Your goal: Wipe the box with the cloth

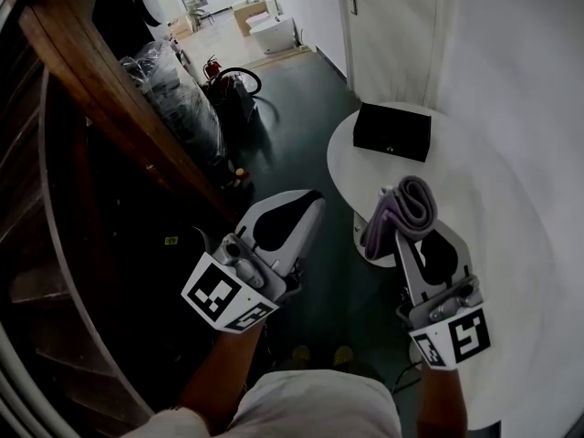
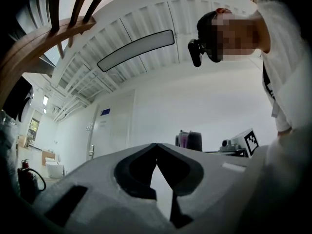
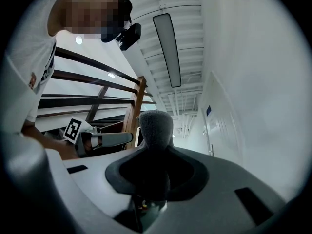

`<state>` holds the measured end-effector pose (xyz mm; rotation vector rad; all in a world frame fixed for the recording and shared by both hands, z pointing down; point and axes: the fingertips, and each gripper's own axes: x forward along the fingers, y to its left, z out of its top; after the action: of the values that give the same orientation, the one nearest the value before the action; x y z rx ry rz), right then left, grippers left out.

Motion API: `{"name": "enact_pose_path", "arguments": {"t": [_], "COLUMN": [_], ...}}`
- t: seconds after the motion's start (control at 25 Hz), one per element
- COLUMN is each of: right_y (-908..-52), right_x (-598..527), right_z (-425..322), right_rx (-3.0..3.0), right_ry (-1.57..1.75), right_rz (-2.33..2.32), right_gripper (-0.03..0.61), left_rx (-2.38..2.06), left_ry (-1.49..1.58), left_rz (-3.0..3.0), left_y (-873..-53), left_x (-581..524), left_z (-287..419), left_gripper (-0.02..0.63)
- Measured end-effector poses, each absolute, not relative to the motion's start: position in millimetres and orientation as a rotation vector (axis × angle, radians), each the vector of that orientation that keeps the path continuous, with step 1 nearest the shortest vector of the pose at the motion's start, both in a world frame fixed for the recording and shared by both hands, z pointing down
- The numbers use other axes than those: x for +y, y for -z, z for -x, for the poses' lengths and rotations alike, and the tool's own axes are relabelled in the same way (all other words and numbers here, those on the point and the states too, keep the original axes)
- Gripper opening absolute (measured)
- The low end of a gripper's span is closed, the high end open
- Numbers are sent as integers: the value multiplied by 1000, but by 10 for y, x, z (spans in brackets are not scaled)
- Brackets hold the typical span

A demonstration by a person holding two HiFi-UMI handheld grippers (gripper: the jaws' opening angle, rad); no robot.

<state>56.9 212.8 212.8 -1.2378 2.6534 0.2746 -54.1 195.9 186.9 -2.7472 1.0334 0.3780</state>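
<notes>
A black box (image 1: 392, 130) lies on the round white table (image 1: 493, 208), toward its far left side. My right gripper (image 1: 408, 228) is shut on a folded grey-and-purple cloth (image 1: 401, 210), held above the table's near left edge, short of the box. In the right gripper view the grey cloth (image 3: 156, 128) stands up between the jaws. My left gripper (image 1: 301, 206) is shut with nothing in it, out over the dark green floor to the left of the table. In the left gripper view its jaw tips (image 2: 156, 145) meet, and the cloth (image 2: 189, 141) shows beyond them.
A wooden stair rail (image 1: 109, 89) runs along the left. Plastic-wrapped goods (image 1: 178, 94), a red extinguisher (image 1: 212, 66) and a coiled hose (image 1: 239, 78) stand on the floor beyond. A white door (image 1: 388, 26) is behind the table.
</notes>
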Motion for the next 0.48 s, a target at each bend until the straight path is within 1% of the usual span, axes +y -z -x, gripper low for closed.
{"name": "enact_pose_path", "arguments": {"t": [0.48], "right_y": [-2244], "right_x": [1966], "right_z": [-757], "right_rx": [2684], "right_ry": [-257], "right_rz": [1220], "right_gripper": [95], "left_rx": [1099], "left_ry": [-357], "left_rz": [2725], "left_y": [-1927], "left_x": [1796], "left_z": [356], "left_gripper": [15]}}
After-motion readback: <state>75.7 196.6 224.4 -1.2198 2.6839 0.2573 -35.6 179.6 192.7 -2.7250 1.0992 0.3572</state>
